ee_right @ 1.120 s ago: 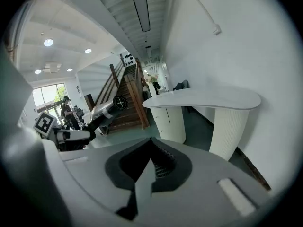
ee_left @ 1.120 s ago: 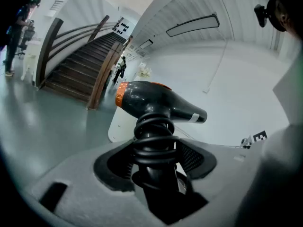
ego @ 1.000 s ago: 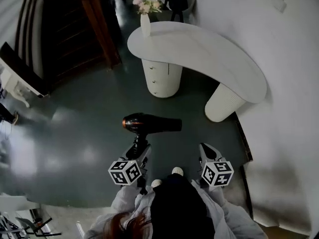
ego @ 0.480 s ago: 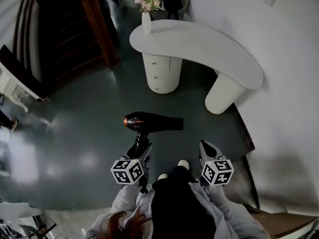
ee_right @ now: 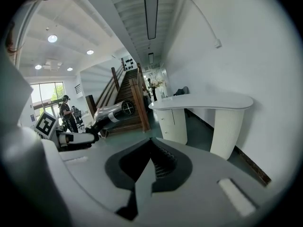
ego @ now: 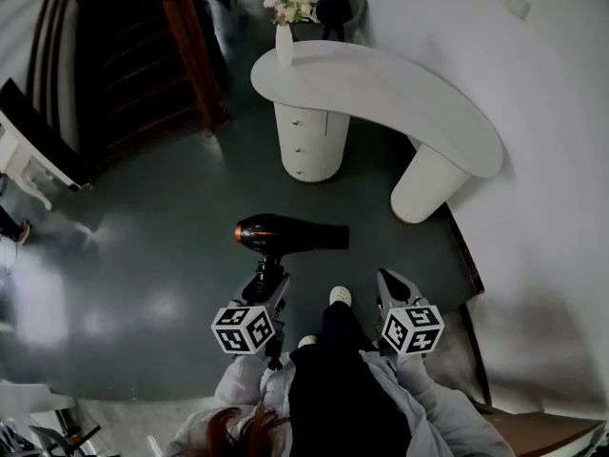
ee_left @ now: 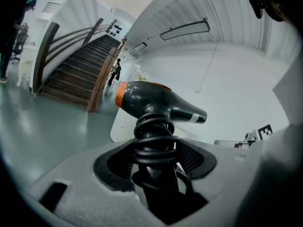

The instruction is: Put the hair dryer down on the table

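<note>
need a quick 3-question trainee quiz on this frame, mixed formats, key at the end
1. True or false: the hair dryer already lies on the white table.
2. The left gripper grips the dryer by: A) the nozzle B) the cord-wrapped handle C) the orange rear ring.
3. Fill in: the right gripper's fingers are ___ and hold nothing.
Key: 1 false; 2 B; 3 shut.

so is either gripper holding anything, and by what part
The left gripper holds the hair dryer by its handle, just below the coiled cord. The right gripper is shut and empty.
</note>
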`<state>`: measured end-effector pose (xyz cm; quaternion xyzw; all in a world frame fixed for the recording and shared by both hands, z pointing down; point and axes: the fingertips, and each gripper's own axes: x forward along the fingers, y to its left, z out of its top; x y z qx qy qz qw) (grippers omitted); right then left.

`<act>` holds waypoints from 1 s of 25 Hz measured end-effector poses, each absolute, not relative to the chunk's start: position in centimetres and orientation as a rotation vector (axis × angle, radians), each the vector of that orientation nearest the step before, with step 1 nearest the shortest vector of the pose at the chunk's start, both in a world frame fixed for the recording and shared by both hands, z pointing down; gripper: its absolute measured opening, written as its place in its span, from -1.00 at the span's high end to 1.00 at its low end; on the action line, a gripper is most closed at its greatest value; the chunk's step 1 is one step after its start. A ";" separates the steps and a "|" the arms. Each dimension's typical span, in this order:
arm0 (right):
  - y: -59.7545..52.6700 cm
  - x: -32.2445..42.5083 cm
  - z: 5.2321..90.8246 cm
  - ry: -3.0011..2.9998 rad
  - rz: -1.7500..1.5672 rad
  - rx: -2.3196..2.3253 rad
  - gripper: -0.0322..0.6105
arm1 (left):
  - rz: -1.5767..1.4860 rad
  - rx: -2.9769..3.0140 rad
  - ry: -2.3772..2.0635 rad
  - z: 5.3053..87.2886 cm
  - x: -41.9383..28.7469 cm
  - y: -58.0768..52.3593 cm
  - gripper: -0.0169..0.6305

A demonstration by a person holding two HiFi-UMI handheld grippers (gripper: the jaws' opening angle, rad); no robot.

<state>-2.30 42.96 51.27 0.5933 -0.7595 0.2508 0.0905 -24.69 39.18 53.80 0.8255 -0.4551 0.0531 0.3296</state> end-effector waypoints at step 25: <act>16.8 7.9 51.0 -2.388 0.724 1.599 0.87 | 0.057 2.122 -1.336 53.0 -14.6 15.6 0.11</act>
